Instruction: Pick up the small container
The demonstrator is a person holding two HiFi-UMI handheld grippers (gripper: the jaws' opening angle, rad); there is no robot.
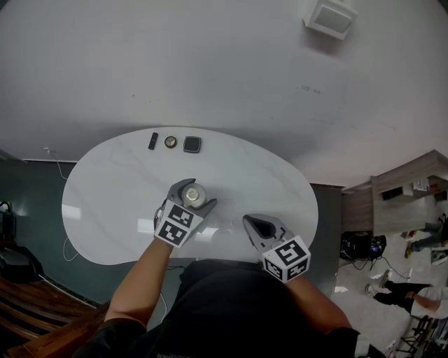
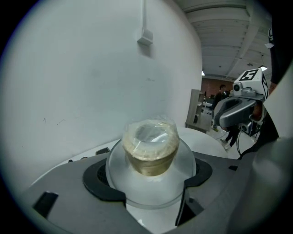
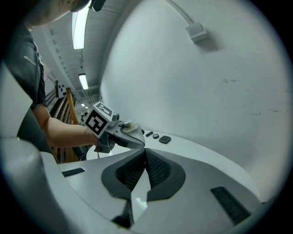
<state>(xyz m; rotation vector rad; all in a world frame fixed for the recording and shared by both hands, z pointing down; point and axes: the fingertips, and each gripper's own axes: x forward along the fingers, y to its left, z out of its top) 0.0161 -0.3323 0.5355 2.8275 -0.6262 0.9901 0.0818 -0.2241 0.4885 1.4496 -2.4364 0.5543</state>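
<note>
The small container (image 1: 195, 192) is a clear plastic cup with a wide clear base and beige contents under a film cover. It sits between the jaws of my left gripper (image 1: 197, 196), near the middle of the white oval table (image 1: 112, 189). In the left gripper view the container (image 2: 151, 151) fills the gap, and both dark pads (image 2: 103, 183) press against its clear base. Whether it is off the table I cannot tell. My right gripper (image 1: 256, 225) hovers to the right near the table's front edge, shut with nothing in it, its pads (image 3: 153, 167) meeting.
Three small dark items lie in a row at the table's far edge: a black stick (image 1: 152, 140), a round piece (image 1: 170, 142) and a square piece (image 1: 192, 145). A white box (image 1: 330, 17) hangs on the wall. Furniture and people stand at the far right.
</note>
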